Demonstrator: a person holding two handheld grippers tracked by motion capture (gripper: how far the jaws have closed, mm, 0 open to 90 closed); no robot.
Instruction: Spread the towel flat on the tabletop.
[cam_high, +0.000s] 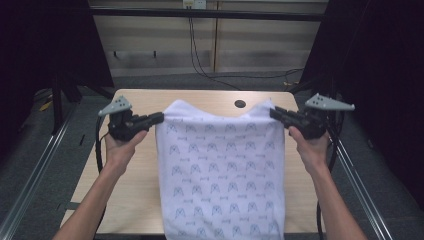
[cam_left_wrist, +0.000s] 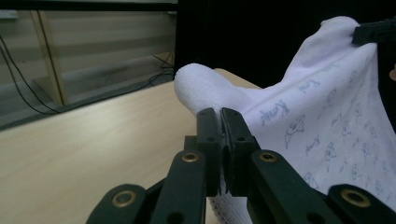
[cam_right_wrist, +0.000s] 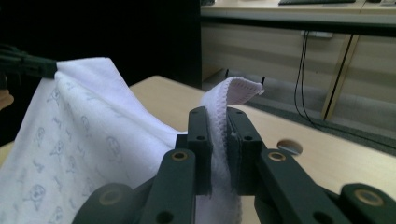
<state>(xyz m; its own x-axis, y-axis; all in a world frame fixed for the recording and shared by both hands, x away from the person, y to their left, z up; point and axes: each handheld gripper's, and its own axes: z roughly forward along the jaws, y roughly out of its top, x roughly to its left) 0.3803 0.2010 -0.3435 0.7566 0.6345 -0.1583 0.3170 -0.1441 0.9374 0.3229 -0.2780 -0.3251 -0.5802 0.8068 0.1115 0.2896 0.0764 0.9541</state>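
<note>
The left gripper has its two flat black jaws pressed together on one upper corner of a white towel, and in the left gripper view the soft cloth bulges in a rounded fold just past the jaw tips. The right gripper is clamped the same way on the opposite upper corner; in the right gripper view a strip of cloth with a stitched hem stands up between the closed jaws and curls over at the top. Both grippers are matt black plastic with brass-coloured rivets at the joints, and each carries a grey three-cornered plate on top. Between them the towel hangs stretched across — its top edge sags in a shallow curve, and its lower part drapes down over the near side of the table and past the front edge. The fabric looks like fine terry with a nubbly weave, printed all over with small pale blue-grey figures in tidy rows. The left hand and the right hand grip the handles from below, forearms coming in from the near edge. The table is pale wood-grain laminate with rounded corners and a round cable hole near its far edge, just behind the sagging cloth. Beyond it stand a light panelled wall and loose black cables.
</note>
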